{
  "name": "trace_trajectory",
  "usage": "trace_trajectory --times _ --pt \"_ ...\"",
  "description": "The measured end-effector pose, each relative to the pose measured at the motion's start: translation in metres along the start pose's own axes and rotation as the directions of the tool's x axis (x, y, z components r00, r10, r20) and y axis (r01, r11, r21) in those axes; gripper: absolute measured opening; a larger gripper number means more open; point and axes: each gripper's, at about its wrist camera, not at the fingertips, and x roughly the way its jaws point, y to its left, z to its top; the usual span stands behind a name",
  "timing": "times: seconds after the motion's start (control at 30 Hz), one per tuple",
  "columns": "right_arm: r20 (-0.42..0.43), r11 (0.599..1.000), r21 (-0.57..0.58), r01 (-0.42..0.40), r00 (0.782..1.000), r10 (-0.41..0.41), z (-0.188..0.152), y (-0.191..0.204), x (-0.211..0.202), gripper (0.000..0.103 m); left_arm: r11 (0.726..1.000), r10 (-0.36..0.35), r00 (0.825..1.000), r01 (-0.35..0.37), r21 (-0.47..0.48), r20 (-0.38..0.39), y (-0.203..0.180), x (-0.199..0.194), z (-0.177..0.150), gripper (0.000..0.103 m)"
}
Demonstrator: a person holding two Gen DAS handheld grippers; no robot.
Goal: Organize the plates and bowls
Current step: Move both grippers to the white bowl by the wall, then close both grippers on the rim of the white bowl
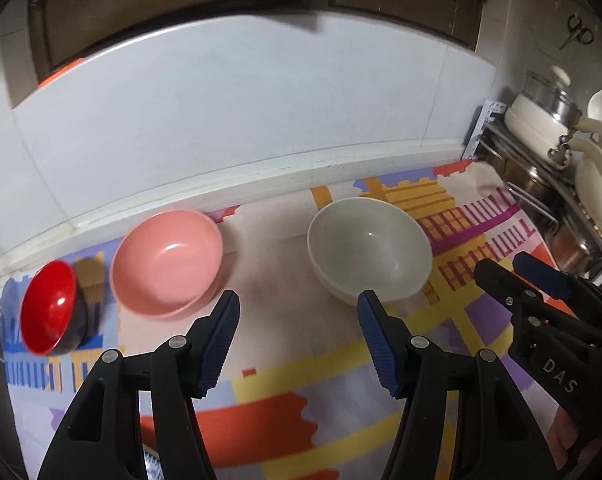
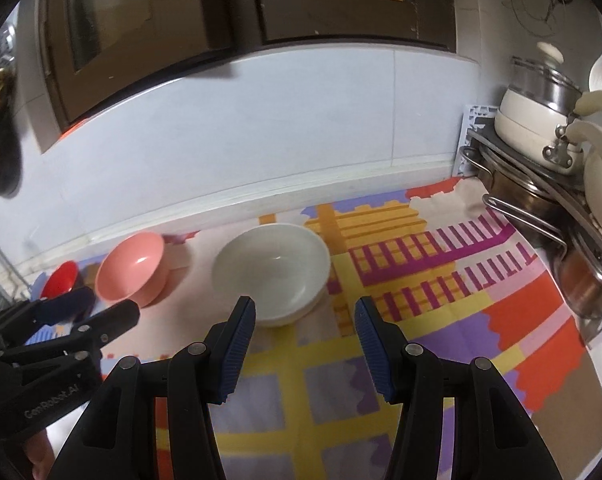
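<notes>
Three bowls stand in a row on a colourful patterned cloth [image 1: 281, 408] near the wall: a small red bowl [image 1: 49, 308] at the left, a pink bowl [image 1: 167, 258] in the middle, a white bowl [image 1: 369, 248] at the right. My left gripper [image 1: 297, 304] is open and empty, in front of the gap between the pink and white bowls. My right gripper [image 2: 305, 308] is open and empty, just in front of the white bowl [image 2: 273, 272], and also shows in the left wrist view [image 1: 501, 268]. The pink bowl [image 2: 131, 272] and red bowl [image 2: 61, 280] lie left of it.
A metal rack [image 2: 541, 216] with pots, a lidded white pot [image 2: 537, 120] and a white kettle [image 1: 597, 188] stands at the right edge of the counter. A white tiled wall [image 1: 241, 120] runs behind the bowls, with dark cabinets above. A wire rack [image 2: 1, 268] sits at the far left.
</notes>
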Motion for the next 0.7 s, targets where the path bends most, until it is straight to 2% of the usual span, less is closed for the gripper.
trace_trajectory --times 0.27,0.43,0.7 --pt "-0.035 1.000 0.004 0.003 0.999 -0.003 0.013 -0.012 0.042 0.053 1.000 0.016 0.999 -0.015 0.025 -0.028 -0.002 0.048 0.021 0.058" --pt "-0.072 1.000 -0.001 0.008 0.997 -0.008 0.019 -0.016 0.070 0.050 0.999 0.019 0.997 -0.016 0.037 -0.072 -0.002 0.079 0.028 0.055" --pt "-0.126 1.000 0.017 0.020 0.992 -0.018 0.021 -0.022 0.102 0.044 0.999 0.016 0.989 -0.009 0.050 -0.144 -0.004 0.116 0.030 0.044"
